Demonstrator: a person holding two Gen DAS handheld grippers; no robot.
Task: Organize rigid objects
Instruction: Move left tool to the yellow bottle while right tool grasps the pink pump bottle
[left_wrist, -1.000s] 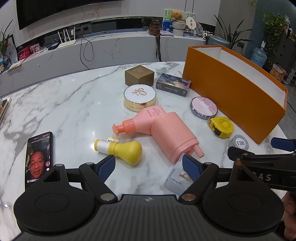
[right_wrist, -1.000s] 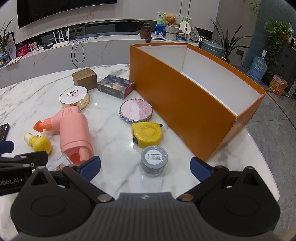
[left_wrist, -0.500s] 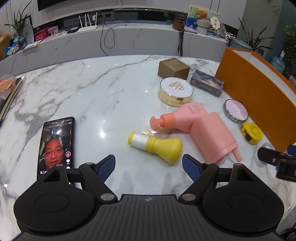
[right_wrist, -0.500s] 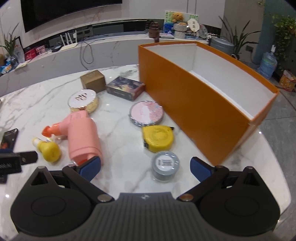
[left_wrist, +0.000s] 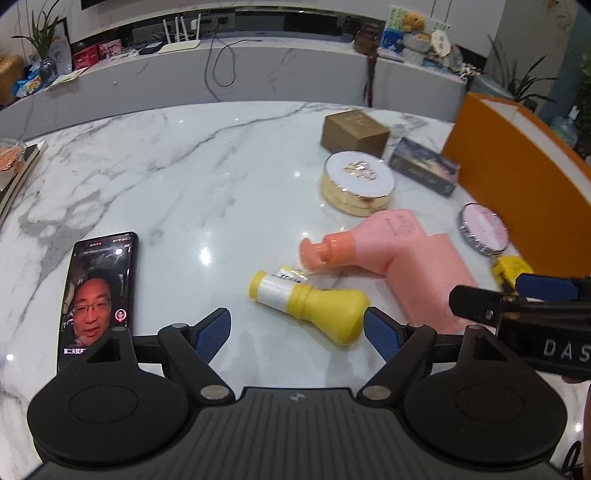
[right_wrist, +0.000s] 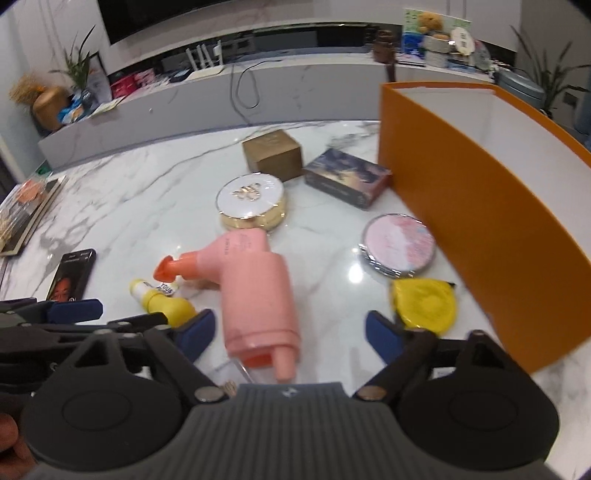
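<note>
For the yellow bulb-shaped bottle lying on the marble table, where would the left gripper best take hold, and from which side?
Probably at the narrower white-labelled neck of the yellow bulb-shaped bottle, coming down from above with the jaws across it. It lies on its side, cap pointing left, and the round base looks wide and slippery. The left gripper is open just in front of it.

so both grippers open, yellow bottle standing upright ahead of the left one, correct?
Not upright. The left wrist view shows the yellow bottle lying on its side on the marble table. The rest holds: left gripper and right gripper are both open.
</note>
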